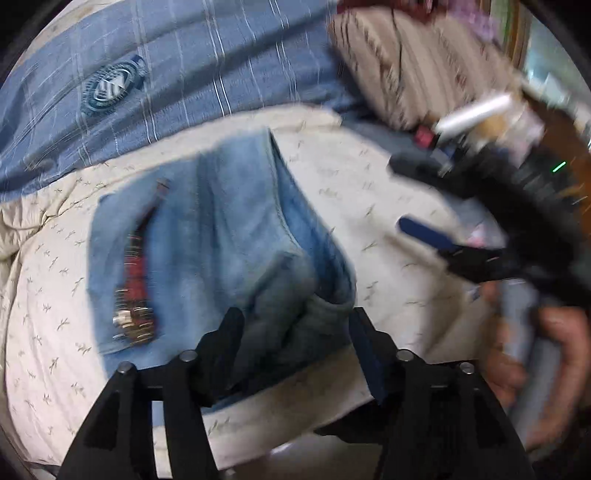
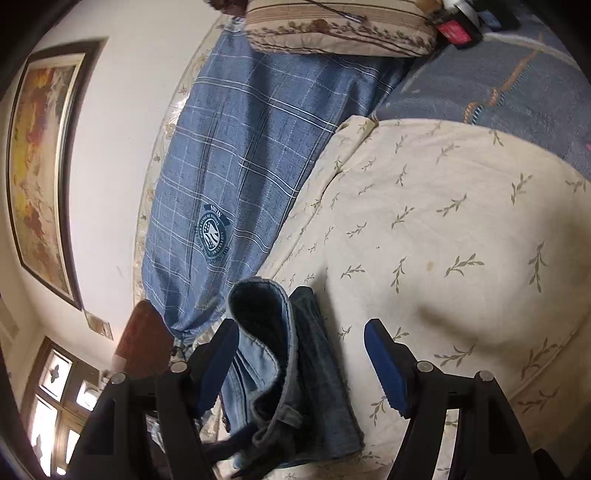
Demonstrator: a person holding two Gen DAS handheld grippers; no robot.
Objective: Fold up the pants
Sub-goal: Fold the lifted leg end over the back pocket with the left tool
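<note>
Light blue jeans point(image 1: 229, 236) lie folded on a cream leaf-print quilt point(image 1: 388, 206), with a red beaded trim strip point(image 1: 135, 280) along their left part. My left gripper point(image 1: 295, 334) hovers over the near edge of the jeans, jaws open, its pads off the denim. At the right of that view, blurred, is my right gripper point(image 1: 410, 195), held by a hand point(image 1: 539, 354). In the right wrist view the right gripper point(image 2: 301, 343) is open. A rolled fold of the jeans point(image 2: 280, 369) stands between its fingers, close to the left finger point(image 2: 221, 350).
A blue plaid cloth point(image 2: 229, 147) with a round emblem lies beyond the quilt point(image 2: 461, 221). A striped pillow point(image 2: 332, 33) and small items sit at the far end, beside a dark blue patterned blanket point(image 2: 498, 81). A framed picture point(image 2: 40, 166) hangs on the wall.
</note>
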